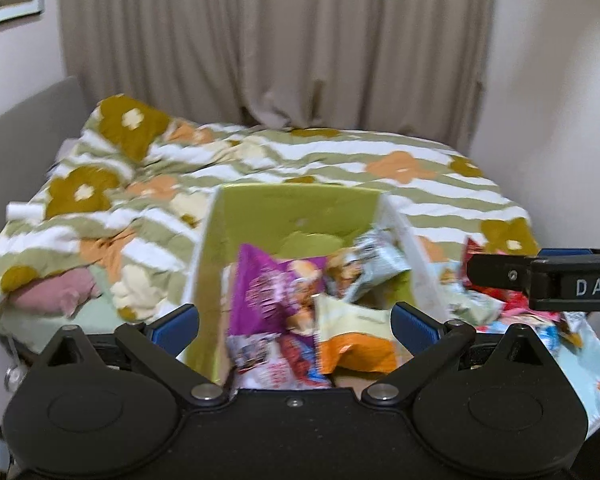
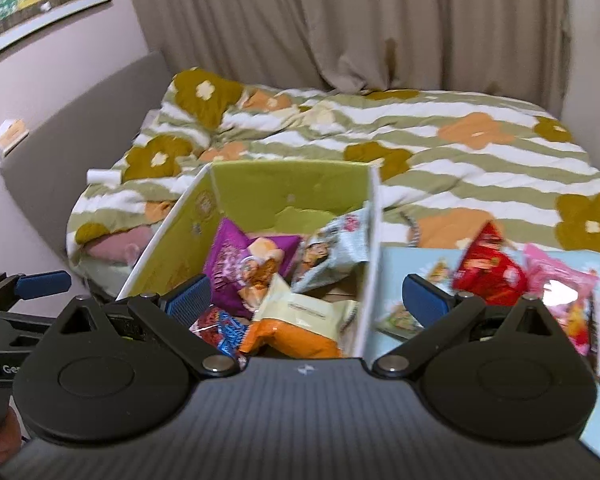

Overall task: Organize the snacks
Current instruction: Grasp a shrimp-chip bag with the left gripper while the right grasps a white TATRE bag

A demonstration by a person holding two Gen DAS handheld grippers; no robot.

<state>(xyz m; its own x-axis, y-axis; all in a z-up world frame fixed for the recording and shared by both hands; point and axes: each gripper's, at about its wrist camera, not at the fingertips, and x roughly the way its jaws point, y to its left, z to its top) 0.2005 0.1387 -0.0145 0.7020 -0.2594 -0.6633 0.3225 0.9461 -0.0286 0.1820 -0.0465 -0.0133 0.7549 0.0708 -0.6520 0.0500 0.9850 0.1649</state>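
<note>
blurred: snack packet print (image 1: 274, 292) | cut off: poster (image 2: 40, 0) left edge

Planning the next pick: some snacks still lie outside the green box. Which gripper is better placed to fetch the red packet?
Probably the right gripper. It is open, and the red packet lies just beyond its right finger, outside the green box. The left gripper, also open, faces into the box.
</note>
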